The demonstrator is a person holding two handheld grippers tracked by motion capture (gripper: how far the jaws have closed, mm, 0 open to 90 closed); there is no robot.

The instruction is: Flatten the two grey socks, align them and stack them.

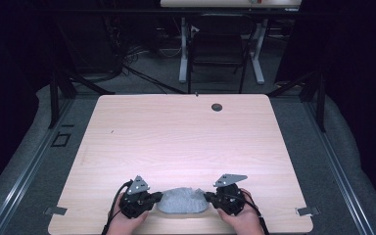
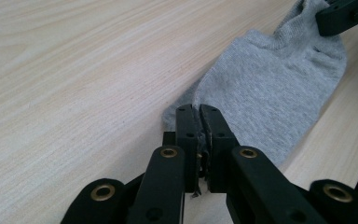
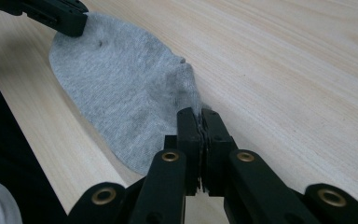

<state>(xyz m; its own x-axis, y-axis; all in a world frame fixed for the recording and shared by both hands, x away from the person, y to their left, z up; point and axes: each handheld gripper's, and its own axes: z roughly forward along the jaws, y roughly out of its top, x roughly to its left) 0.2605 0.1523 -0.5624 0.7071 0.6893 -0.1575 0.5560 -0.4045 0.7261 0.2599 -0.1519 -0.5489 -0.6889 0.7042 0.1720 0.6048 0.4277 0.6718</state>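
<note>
A grey sock (image 1: 182, 201) lies flat on the pale wooden table (image 1: 186, 132) near its front edge. My left gripper (image 1: 157, 197) is shut on the sock's left end; in the left gripper view its jaws (image 2: 198, 110) pinch the grey sock (image 2: 270, 88) at its edge. My right gripper (image 1: 207, 196) is shut on the sock's right end, where the cloth bunches up a little at the jaws (image 3: 199, 113). The grey sock (image 3: 121, 98) stretches between the two grippers. The other gripper's tip (image 2: 342, 16) holds the far end in each gripper view.
A small dark round hole (image 1: 217, 107) sits in the table near its far edge. Metal brackets (image 1: 307, 211) mark the front corners. Beyond the table stand a desk frame and cables (image 1: 127, 58) on the floor.
</note>
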